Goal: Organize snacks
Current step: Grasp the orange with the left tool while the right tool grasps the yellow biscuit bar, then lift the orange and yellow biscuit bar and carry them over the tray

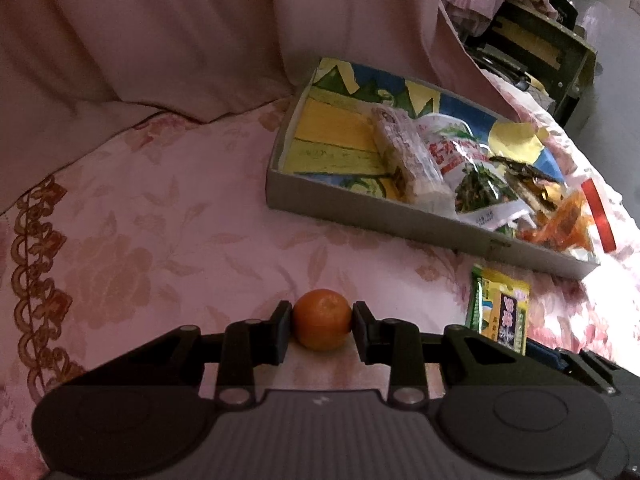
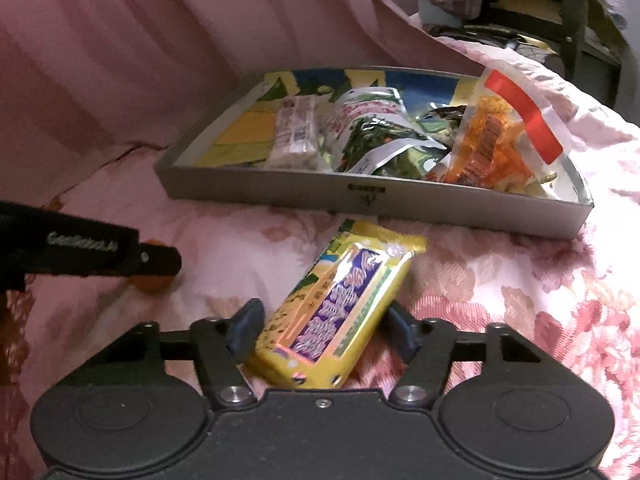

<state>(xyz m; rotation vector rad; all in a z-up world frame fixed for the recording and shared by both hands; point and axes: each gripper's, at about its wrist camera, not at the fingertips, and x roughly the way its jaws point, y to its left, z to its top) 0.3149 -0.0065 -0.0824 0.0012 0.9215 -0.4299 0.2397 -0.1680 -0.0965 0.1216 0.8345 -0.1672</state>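
A small orange (image 1: 322, 320) rests on the pink flowered bedspread, and my left gripper (image 1: 322, 326) is shut on it, one pad against each side. In the right wrist view that gripper's finger (image 2: 152, 260) comes in from the left, hiding most of the orange (image 2: 154, 283). A yellow snack packet (image 2: 336, 312) with a purple label lies just in front of the tray; my right gripper (image 2: 324, 330) is shut on its near half, pads at both long edges. The left wrist view shows the same packet (image 1: 500, 312) at lower right.
A shallow grey tray (image 2: 280, 188) with a colourful lining holds several snack bags, including a wrapped bar (image 2: 296, 132), a green-and-white bag (image 2: 368, 132) and an orange bag with a red strip (image 2: 492, 140). Pink curtain folds hang behind. Dark furniture stands at the far right.
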